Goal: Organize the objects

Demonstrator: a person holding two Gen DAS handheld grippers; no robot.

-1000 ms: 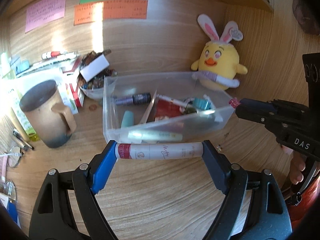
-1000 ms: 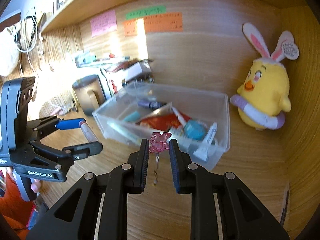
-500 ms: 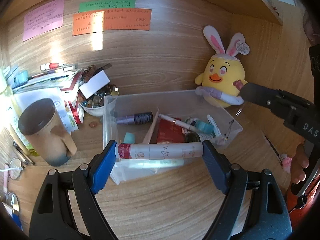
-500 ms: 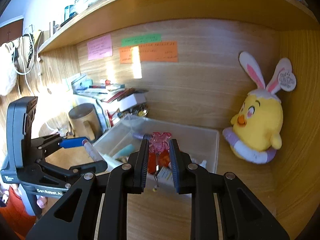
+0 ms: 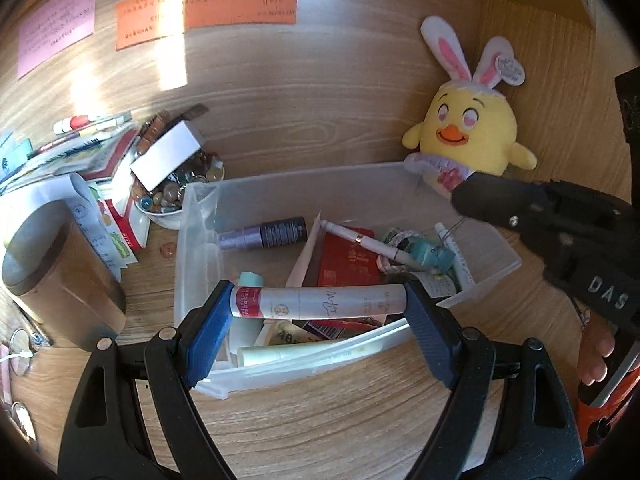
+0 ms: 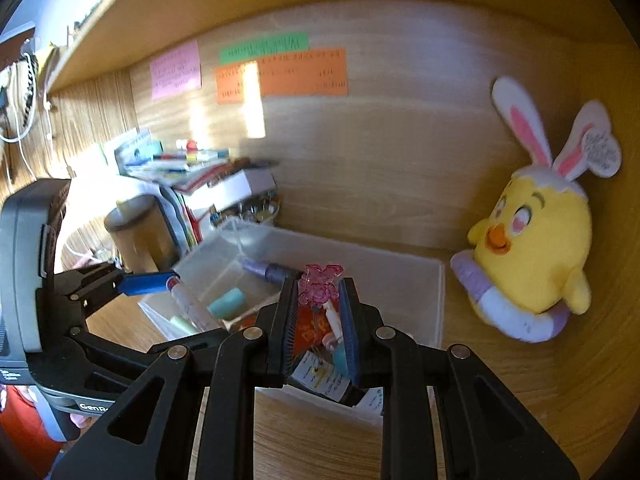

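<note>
My left gripper (image 5: 318,310) is shut end to end on a white tube with a red band (image 5: 340,300), held level over the front part of a clear plastic bin (image 5: 280,184). The bin holds a purple bottle (image 5: 264,234), a white pen, a red packet and other small items. My right gripper (image 6: 319,300) is shut on a pink translucent charm (image 6: 320,284) and hangs above the bin (image 6: 400,276), over its right side. In the left wrist view the right gripper (image 5: 464,196) comes in from the right, with the charm (image 5: 446,178) at its tip.
A yellow plush chick with rabbit ears (image 5: 472,136) leans in the back right corner. Left of the bin stand a brown mug (image 5: 52,272), a bowl of beads (image 5: 176,192) and a pile of papers and pens (image 5: 80,140). A shelf hangs overhead; wooden walls close the back and right.
Both grippers have moved forward towards the back wall. The tube now hangs over the bin's front instead of before it. The charm has gone from the bin's edge to above its contents.
</note>
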